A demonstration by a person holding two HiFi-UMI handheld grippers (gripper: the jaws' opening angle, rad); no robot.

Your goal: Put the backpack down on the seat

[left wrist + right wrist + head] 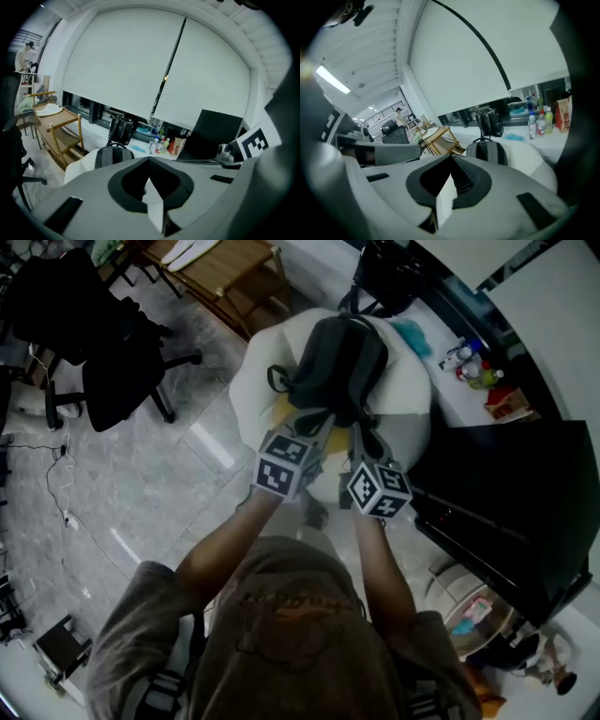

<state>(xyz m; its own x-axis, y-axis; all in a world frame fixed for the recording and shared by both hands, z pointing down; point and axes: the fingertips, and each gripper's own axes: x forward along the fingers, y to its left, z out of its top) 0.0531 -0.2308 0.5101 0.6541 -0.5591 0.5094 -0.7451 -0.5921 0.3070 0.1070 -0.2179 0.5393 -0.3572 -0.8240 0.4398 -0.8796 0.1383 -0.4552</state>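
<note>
Grey backpack (336, 357) lies on the white seat (253, 390).

An office-like open workroom: a black swivel office chair on castors (112, 362) stands on a polished grey floor (187, 456) with loose thin cables (56, 486) trailing over it. Broad white roller blinds (131, 61) cover the windows above a long white bench (459, 404) carrying small plastic bottles (473, 367), and strip lights (333, 79) line the ceiling
</note>
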